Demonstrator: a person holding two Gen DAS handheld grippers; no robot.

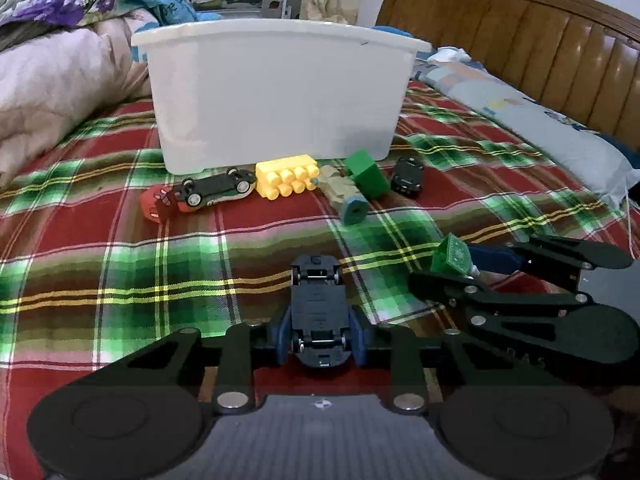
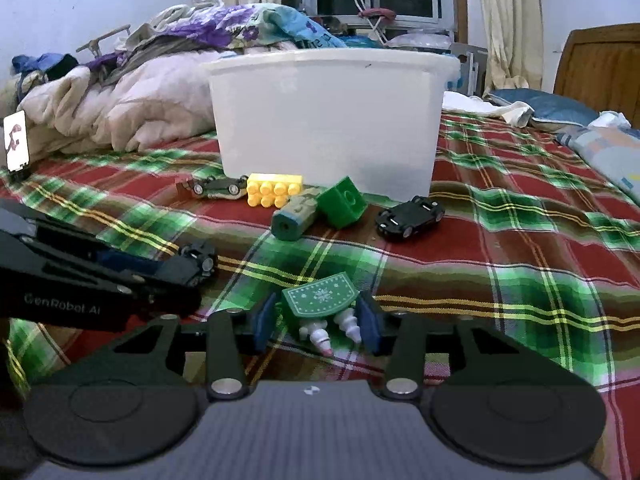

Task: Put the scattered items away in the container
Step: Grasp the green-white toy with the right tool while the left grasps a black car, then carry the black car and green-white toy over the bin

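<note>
Left wrist view: my left gripper (image 1: 319, 334) is clenched on a dark toy car (image 1: 318, 312) lying belly-up, its blue pads pressing both flanks near the rear wheels.
Right wrist view: my right gripper (image 2: 317, 322) is clamped on a green patterned toy (image 2: 319, 295) with two white screw-shaped tips pointing back at the camera.
Container: the white tub (image 1: 276, 92) stands upright on the plaid bedspread (image 1: 120, 264), well beyond both grippers.
Loose items: I see a row just in front of the tub: an upturned green-bottomed car (image 1: 216, 190) against a red toy (image 1: 154, 204), a yellow stud brick (image 1: 286, 180), a tan cylinder with a teal end (image 1: 344, 198), a green cube (image 1: 366, 176) and a black car (image 1: 407, 176).
Grippers relative: near each other, side by side, each with its toy low over the bedspread.
Surroundings: crumpled quilt (image 2: 120, 108) left, wooden headboard (image 1: 540, 44) right.
</note>
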